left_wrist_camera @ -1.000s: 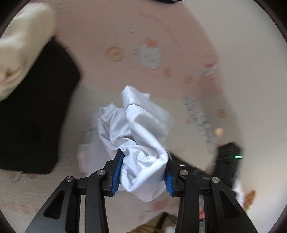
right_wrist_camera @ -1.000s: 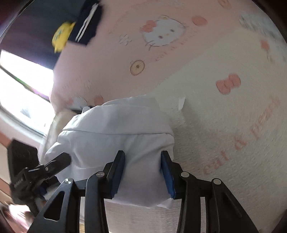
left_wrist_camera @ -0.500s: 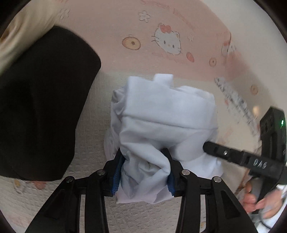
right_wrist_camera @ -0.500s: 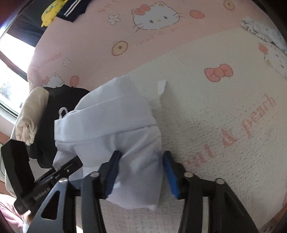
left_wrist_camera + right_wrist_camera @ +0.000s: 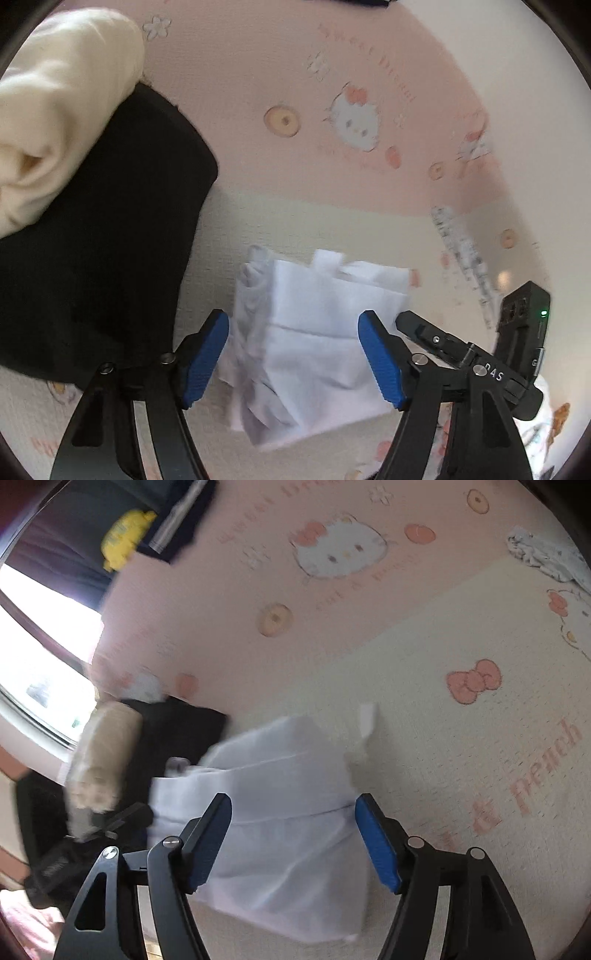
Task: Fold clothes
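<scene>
Since both grippers have just let go, here is each view in turn.

Left view, white garment (image 5: 325, 332): it lies in the lower middle of the frame on the cartoon-cat bed cover (image 5: 295, 92), in a small bundle with folded layers showing.
Left view, left gripper (image 5: 293, 358): its blue pads stand wide apart with the cloth between them, not pinched. Half a second ago they squeezed the cloth.
Left view, other gripper: the right gripper (image 5: 436, 339) pokes in from the lower right, next to the bundle's right edge.
Left view, pile: a black garment (image 5: 99, 240) fills the left side, with a cream garment (image 5: 55, 110) on top at the upper left.

Right view, white garment (image 5: 280, 805): it sits in the lower middle, flat on the cover, a bit blurry.
Right view, right gripper (image 5: 293, 838): spread wide, holding nothing. It too was pinching the cloth a moment ago.
Right view, pile: the black and cream clothes are at the middle left.

What it means: the white piece looks folded and set down beside the pile. It may be done, or may need one more tidy fold; I cannot tell which.
</scene>
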Demonstrator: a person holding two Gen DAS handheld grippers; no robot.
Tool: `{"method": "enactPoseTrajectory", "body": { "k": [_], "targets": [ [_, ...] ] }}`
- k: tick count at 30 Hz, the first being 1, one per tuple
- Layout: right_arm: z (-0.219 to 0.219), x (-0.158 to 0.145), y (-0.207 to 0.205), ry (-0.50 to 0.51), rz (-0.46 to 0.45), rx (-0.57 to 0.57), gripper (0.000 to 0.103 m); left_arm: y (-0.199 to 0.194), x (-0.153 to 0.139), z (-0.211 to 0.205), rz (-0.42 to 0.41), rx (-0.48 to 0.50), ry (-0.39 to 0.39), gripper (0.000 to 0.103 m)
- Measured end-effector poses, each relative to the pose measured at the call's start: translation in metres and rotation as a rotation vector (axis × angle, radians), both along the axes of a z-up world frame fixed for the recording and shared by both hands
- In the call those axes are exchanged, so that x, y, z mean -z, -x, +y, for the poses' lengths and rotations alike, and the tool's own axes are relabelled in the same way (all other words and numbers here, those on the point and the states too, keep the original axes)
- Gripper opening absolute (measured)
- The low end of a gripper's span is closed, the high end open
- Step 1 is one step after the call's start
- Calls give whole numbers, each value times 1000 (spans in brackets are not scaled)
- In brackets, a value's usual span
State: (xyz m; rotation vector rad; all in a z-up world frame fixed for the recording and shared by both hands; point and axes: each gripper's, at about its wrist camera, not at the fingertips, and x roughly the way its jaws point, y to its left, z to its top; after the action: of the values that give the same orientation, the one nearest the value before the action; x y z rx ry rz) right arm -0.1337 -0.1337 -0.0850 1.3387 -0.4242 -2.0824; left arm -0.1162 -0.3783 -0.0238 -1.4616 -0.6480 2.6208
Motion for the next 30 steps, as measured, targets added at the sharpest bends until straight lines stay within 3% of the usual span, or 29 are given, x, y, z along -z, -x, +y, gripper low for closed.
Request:
{"method": "enactPoseTrajectory", "body": {
  "k": [2, 6, 8, 11, 13, 14, 17, 21, 24, 28, 30],
  "targets": [
    [-6, 9, 8, -20, -17, 3, 52, 6, 11, -1, -17, 2, 22, 71],
    [-12, 14, 19, -58, -39, -2, 50, 4, 23, -2, -5, 17, 32, 69],
    [-15, 22, 24, -76, -64, -8, 50, 2, 27, 2, -29, 16, 82, 67],
    [-15, 30, 31, -65, -108, 13, 49, 4, 20, 26, -31, 26, 249, 65],
    [-20, 26, 30, -117, -75, 13, 48, -5, 11, 47, 22, 78, 430, 63],
    [-23, 24, 29, -142, -50, 1, 48, -6, 11, 52, 29, 85, 477, 63],
    [-23, 22, 31, -143, -42, -3, 48, 1, 27, 46, -28, 86, 405, 53],
    [-7, 23, 30, -44, -84, 13, 52, -3, 42, -8, -112, -32, -21, 54],
    [2, 20, 26, 12, -152, 40, 56, -15, 44, -24, -124, -75, -165, 54],
    [15, 19, 18, 61, -219, 59, 57, -38, 41, -14, -136, -69, -133, 58],
    [21, 19, 15, 99, -254, 79, 59, -44, 42, -15, -129, -93, -146, 69]
  ]
}}
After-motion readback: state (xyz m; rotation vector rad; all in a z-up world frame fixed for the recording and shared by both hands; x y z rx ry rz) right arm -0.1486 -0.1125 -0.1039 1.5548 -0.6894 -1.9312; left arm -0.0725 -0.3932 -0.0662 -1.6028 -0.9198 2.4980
